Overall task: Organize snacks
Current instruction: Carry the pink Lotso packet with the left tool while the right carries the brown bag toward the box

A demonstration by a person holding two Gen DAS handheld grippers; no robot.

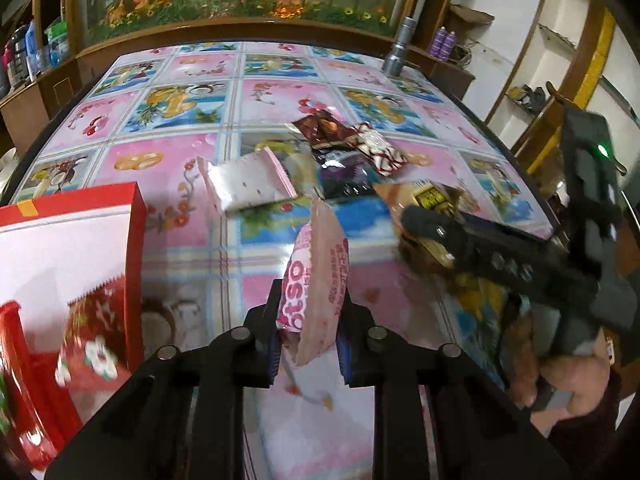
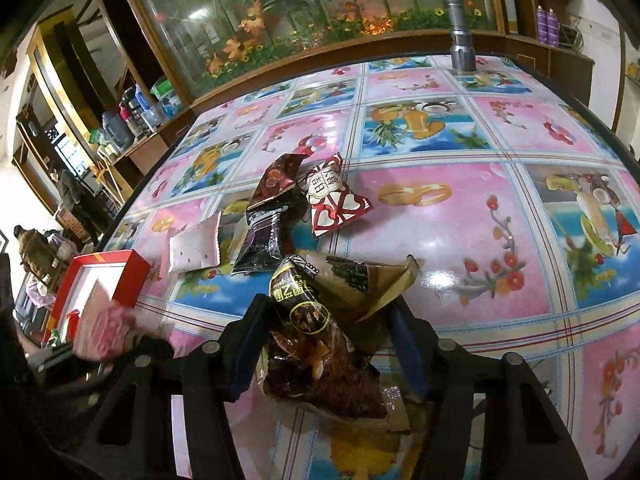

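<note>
My left gripper (image 1: 308, 328) is shut on a pink snack packet (image 1: 318, 280) and holds it above the table, just right of the red box (image 1: 134, 248). A red flowered packet (image 1: 94, 344) lies inside the box. My right gripper (image 2: 324, 344) is shut on a brown snack packet (image 2: 316, 332), lifted over the table; it also shows in the left wrist view (image 1: 430, 232). On the table lie a white-pink packet (image 2: 194, 250), a dark purple packet (image 2: 264, 240), a dark brown packet (image 2: 278, 178) and a red-white heart packet (image 2: 334, 204).
The table (image 2: 460, 208) has a glossy pink and blue fruit-print cover. A grey flashlight (image 2: 460, 32) stands at its far edge. A wooden cabinet with a flower-painted glass panel (image 2: 300, 12) runs behind the table. The red box also shows at the left in the right wrist view (image 2: 132, 270).
</note>
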